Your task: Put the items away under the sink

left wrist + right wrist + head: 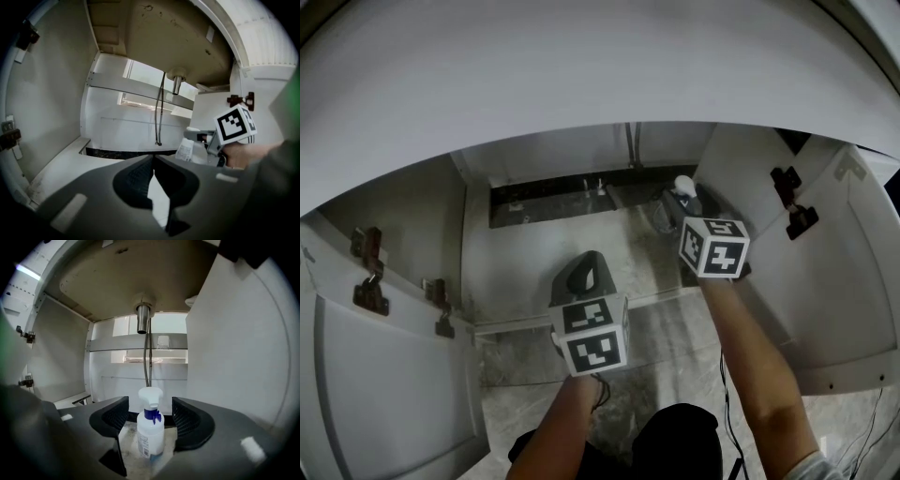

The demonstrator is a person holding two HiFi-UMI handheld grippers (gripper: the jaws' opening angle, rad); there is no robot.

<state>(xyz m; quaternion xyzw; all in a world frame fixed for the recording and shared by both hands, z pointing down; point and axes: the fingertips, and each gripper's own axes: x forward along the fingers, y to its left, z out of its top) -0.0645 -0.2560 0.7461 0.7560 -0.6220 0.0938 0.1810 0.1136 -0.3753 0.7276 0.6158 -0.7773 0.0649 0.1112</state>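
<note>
Right tongs [150, 412] straddle the upright spray bottle [150, 437], a gap each side.

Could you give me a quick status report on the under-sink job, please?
Left gripper shut, empty. Right gripper open; spray bottle upright between its jaws, not gripped. Nothing in the way.

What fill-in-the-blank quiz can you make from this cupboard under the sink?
1. The spray bottle stands ___ on the cupboard floor.
2. Its top is white and ___.
3. The right gripper has its jaws ___ around the bottle, not touching it.
4. The left gripper, jaws together, holds ___.
Missing words: upright; blue; open; nothing.
</note>
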